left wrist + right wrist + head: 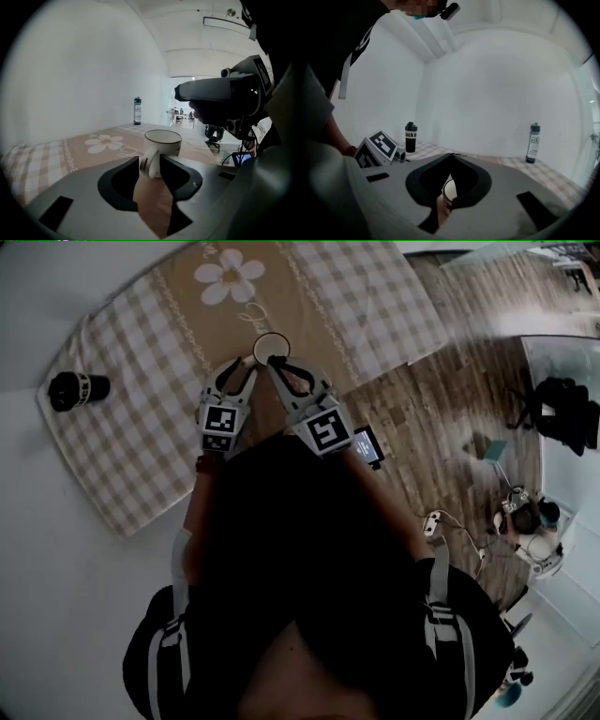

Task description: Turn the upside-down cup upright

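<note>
Mug (163, 140) stands mouth-up on the checked mat (37, 164), so the task looks done; left gripper (150, 161) gapes loosely around its handle, right gripper (451, 155) is closed on nothing.

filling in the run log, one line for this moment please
cup upright on cloth | left gripper open, handle between jaws | right gripper shut near cup

Black bottle (410, 137): white label band; I read "luck", the rest cut off.
Clear bottle (533, 143): label print too small.
Checked mat (122, 456): cursive line, illegible.
Left gripper (244, 364), right gripper (275, 360): square black-and-white code markers.
</note>
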{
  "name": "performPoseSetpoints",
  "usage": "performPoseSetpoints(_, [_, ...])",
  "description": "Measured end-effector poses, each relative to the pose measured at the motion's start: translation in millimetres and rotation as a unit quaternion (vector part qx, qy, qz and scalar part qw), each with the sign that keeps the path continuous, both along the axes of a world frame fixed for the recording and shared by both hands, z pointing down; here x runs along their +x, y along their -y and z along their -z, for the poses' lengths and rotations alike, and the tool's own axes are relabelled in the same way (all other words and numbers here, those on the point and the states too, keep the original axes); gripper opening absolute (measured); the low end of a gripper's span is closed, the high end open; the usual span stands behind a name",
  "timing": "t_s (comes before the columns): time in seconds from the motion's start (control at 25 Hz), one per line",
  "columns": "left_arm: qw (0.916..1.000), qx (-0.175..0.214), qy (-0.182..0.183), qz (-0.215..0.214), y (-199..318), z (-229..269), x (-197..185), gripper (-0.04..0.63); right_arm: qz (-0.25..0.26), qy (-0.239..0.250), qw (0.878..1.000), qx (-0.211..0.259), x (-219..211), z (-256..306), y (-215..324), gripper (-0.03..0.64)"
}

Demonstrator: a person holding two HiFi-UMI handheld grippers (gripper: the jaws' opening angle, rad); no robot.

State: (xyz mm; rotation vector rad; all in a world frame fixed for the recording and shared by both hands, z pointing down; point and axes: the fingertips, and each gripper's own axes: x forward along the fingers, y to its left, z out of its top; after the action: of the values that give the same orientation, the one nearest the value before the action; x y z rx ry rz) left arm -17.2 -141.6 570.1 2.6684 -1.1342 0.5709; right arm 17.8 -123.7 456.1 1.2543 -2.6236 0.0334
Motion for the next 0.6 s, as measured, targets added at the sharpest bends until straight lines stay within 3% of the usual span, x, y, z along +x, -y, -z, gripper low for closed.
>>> performPoseSetpoints(0.2, [0.9997, -0.009, -0.020, -0.006, -1, -1, 10, 0.152, 0.008, -0.001, 1.000, 0.018, -2, 2, -1, 0.005])
performPoseSetpoints(0.4, [0.9997, 0.008, -0.021, -0.009, 3, 1, 6, 0.146, 0.027, -0.006, 0.999, 0.024, -5, -5, -5, 0.005])
performPoseSetpoints(0.48, [0.9997, 0.010, -0.021, -0.006, 3, 1, 4, 0.103, 0.036, -0.005, 0.999, 0.032, -5, -5, -8, 0.005])
performPoseSetpoints(0.6, [0.9994, 0.004, -0.031, -0.014, 3, -1, 9, 0.106, 0.028, 0.007, 0.999, 0.042, 1, -3, -11, 0.005])
